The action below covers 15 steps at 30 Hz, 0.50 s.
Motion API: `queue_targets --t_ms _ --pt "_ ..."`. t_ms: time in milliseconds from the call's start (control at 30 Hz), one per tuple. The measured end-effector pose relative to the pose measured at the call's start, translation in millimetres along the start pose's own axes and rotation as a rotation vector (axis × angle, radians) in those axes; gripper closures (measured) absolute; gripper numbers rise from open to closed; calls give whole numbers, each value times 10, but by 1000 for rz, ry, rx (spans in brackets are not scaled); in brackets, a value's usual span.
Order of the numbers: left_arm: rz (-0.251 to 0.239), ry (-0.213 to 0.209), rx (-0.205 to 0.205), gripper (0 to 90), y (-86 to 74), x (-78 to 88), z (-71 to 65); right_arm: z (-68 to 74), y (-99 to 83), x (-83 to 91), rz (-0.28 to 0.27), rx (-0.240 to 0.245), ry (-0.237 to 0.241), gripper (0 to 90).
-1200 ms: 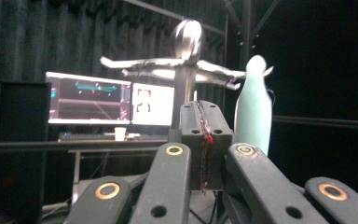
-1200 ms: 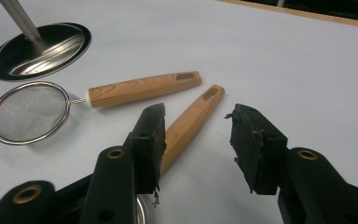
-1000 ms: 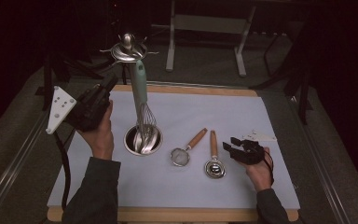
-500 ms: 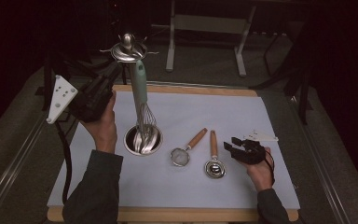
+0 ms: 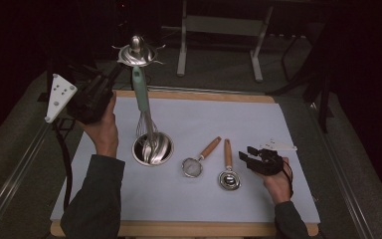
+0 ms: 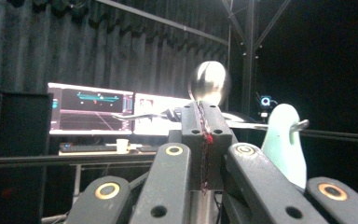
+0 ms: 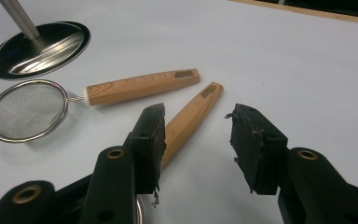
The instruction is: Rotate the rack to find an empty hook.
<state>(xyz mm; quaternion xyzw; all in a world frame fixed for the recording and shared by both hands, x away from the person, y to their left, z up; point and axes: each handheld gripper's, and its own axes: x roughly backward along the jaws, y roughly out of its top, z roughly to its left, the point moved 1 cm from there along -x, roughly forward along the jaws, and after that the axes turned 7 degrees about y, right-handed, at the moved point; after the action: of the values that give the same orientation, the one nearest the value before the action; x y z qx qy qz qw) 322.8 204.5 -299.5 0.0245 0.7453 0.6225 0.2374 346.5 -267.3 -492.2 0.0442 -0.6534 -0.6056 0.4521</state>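
The left gripper, raised above the table, has its jaws clenched on a silver spoon, whose bowl shows just beyond the jaw tips in the left gripper view. The spoon sits just above the mint-green handle of a whisk, which stands in a steel cup below the gripper, so the cup appears to serve as the utensil holder. The right gripper rests released on the table; a wooden-handled scoop lies between its jaws, a small strainer beyond, probably next in turn.
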Motion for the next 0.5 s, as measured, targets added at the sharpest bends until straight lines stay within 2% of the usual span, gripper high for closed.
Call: queue_targets --t_ms 267,400,500 --pt "9 28 22 900 4 -63 69 -11 -6 2 -3 -5 -1 540" --pt "24 45 14 900 12 -111 81 -13 -8 -4 0 -1 -1 540" --pt "27 58 26 900 5 -136 112 -15 -11 -4 0 -3 -2 540"
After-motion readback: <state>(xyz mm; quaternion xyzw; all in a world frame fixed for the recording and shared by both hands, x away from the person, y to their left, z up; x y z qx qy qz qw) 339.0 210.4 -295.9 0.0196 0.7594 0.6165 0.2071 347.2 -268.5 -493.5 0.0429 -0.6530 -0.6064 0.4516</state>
